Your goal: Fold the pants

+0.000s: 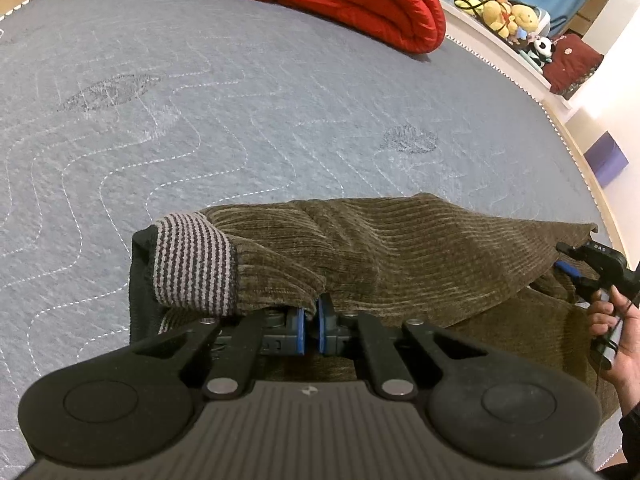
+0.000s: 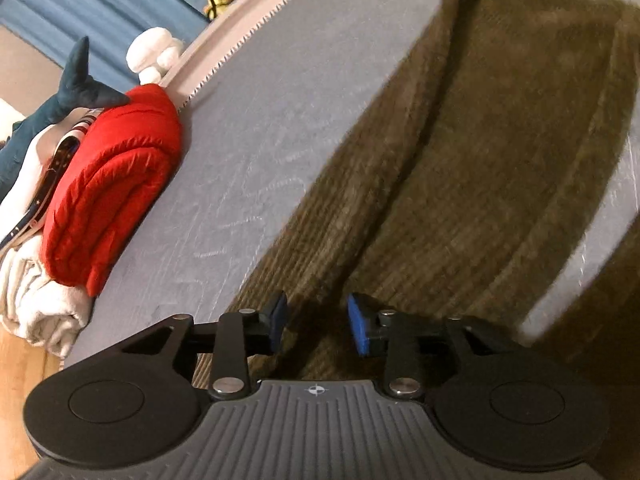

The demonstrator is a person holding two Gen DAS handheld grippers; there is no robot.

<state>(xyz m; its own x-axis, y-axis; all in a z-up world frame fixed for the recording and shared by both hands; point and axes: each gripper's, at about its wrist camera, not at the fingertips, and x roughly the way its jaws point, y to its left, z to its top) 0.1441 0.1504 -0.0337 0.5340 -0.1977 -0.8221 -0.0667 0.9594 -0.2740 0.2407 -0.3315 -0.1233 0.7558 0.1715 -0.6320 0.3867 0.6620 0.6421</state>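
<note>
Pants (image 1: 400,248) are being folded on the gray mat (image 1: 240,120), cuff end doubled over. Left tool (image 1: 311,330) is being pinched on the cloth edge; right tool (image 2: 316,328) is being held spread above fabric w/ nothing gripped. Next probably: right needs to grab an edge.

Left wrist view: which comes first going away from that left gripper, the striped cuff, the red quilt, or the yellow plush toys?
1. Striped cuff: just ahead of the left gripper, slightly to its left, on the brown pants.
2. Red quilt: across the grey mat, at its far edge.
3. Yellow plush toys: beyond the mat, far right on a ledge.
</note>
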